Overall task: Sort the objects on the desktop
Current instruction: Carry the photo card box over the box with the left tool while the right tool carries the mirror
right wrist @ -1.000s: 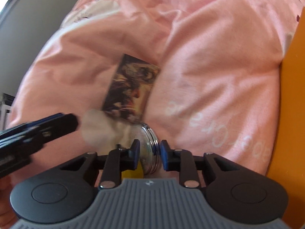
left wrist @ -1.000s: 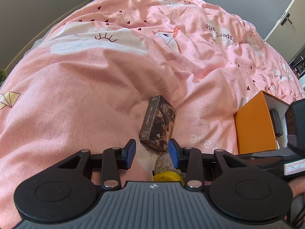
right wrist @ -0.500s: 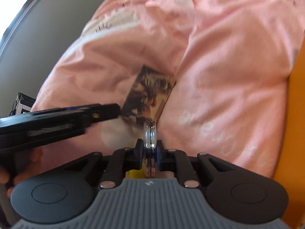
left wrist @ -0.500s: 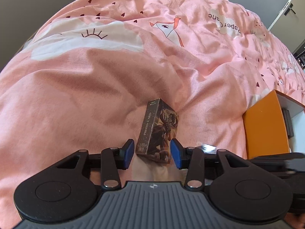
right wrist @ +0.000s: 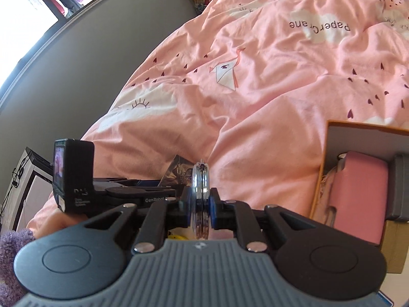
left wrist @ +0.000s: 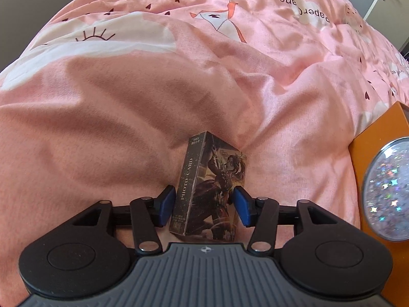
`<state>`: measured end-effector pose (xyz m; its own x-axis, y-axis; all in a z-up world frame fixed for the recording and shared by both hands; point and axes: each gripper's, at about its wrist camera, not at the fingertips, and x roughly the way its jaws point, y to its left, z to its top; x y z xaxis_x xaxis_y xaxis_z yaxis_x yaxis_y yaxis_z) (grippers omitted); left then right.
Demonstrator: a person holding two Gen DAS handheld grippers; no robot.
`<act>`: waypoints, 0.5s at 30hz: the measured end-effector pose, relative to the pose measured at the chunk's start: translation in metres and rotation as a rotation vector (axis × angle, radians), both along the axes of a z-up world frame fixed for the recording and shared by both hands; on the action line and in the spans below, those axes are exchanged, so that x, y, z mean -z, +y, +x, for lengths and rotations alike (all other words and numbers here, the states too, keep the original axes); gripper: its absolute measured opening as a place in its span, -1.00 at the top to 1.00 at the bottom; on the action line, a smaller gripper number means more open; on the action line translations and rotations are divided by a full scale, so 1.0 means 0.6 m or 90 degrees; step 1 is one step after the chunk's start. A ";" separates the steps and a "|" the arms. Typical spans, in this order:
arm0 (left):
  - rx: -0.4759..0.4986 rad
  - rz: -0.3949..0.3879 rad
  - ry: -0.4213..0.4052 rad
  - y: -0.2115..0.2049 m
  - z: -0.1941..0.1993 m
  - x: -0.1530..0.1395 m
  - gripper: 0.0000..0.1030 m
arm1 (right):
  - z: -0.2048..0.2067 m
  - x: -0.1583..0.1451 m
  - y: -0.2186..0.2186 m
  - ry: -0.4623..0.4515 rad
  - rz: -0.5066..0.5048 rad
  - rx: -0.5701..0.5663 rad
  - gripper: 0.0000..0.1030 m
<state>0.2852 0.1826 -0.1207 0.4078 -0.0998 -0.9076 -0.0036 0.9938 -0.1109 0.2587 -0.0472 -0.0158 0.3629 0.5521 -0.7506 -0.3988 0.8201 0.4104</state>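
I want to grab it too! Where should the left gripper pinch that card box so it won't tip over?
Probably across the two long sides of the photo card box, low down near the bedspread. The left gripper already has one blue finger on each side, coming straight from the near end. The box stands narrow and tall on soft fabric, so a high pinch might topple it.
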 end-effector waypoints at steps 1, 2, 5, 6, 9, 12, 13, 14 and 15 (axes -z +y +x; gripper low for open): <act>0.002 0.003 0.000 -0.003 0.000 0.001 -0.14 | 0.000 -0.002 -0.002 -0.001 0.002 0.003 0.72; 0.003 0.007 0.000 -0.006 0.001 0.002 -0.14 | -0.002 -0.005 -0.006 -0.004 0.004 0.005 0.72; 0.005 0.016 -0.009 -0.010 -0.007 -0.008 0.07 | -0.007 -0.017 -0.021 -0.018 0.005 0.016 0.72; 0.002 0.008 -0.013 -0.008 -0.012 -0.013 0.16 | -0.010 -0.021 -0.027 -0.022 0.006 0.020 0.72; 0.016 -0.019 -0.027 -0.009 -0.022 -0.031 0.28 | -0.014 -0.030 -0.046 -0.032 0.005 0.036 0.72; 0.030 -0.059 -0.034 -0.016 -0.034 -0.044 0.28 | -0.019 -0.038 -0.070 -0.043 0.003 0.060 0.72; 0.028 -0.058 -0.033 -0.020 -0.033 -0.042 0.28 | -0.019 -0.042 -0.077 -0.046 0.004 0.067 0.72; 0.023 -0.044 -0.031 -0.025 -0.030 -0.038 0.30 | -0.020 -0.046 -0.086 -0.049 0.007 0.074 0.72; 0.017 -0.023 -0.027 -0.030 -0.024 -0.031 0.39 | -0.020 -0.051 -0.095 -0.054 0.009 0.082 0.72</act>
